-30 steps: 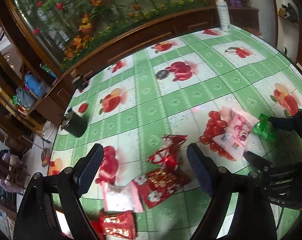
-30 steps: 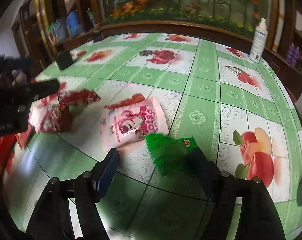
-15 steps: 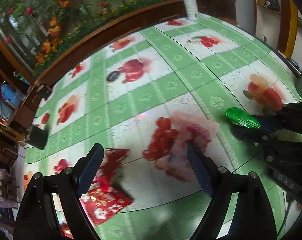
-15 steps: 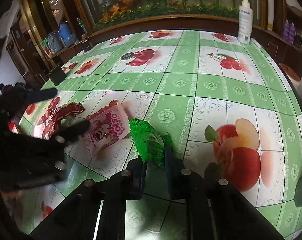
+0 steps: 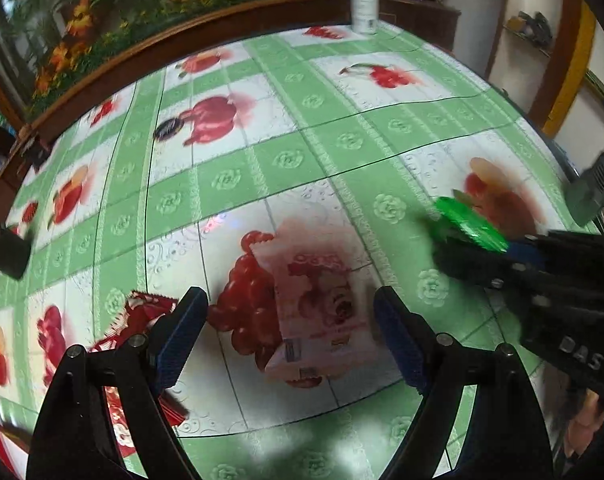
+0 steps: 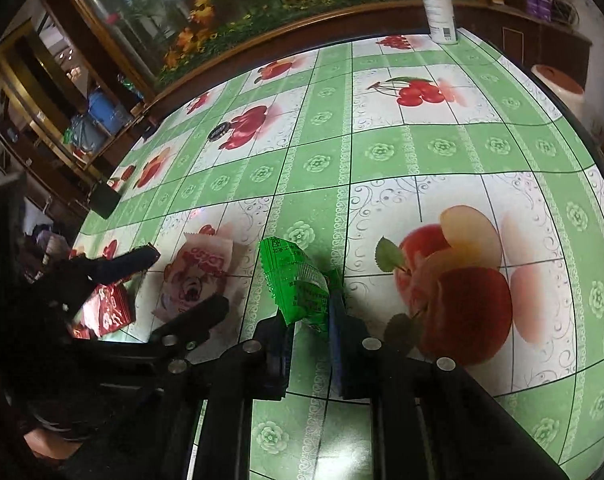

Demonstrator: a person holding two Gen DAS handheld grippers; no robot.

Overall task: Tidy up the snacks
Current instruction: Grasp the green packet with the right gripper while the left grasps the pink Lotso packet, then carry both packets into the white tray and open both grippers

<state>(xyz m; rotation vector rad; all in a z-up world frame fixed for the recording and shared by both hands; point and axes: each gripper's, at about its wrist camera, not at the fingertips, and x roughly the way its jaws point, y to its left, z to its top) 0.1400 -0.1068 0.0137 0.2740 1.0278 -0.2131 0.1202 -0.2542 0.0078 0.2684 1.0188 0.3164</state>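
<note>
Right gripper (image 6: 308,312): jaws clamped on the green snack packet (image 6: 298,280), which juts forward from between the pads, above the tablecloth (image 6: 382,152)
Left gripper (image 5: 290,340): jaws spread wide, gripping nothing, poised over the pink snack packet (image 5: 322,312) lying flat between its fingers
Red snack packets (image 5: 142,316): on the cloth just beside the left finger
White bottle (image 6: 436,0): upright at the far table edge
</note>
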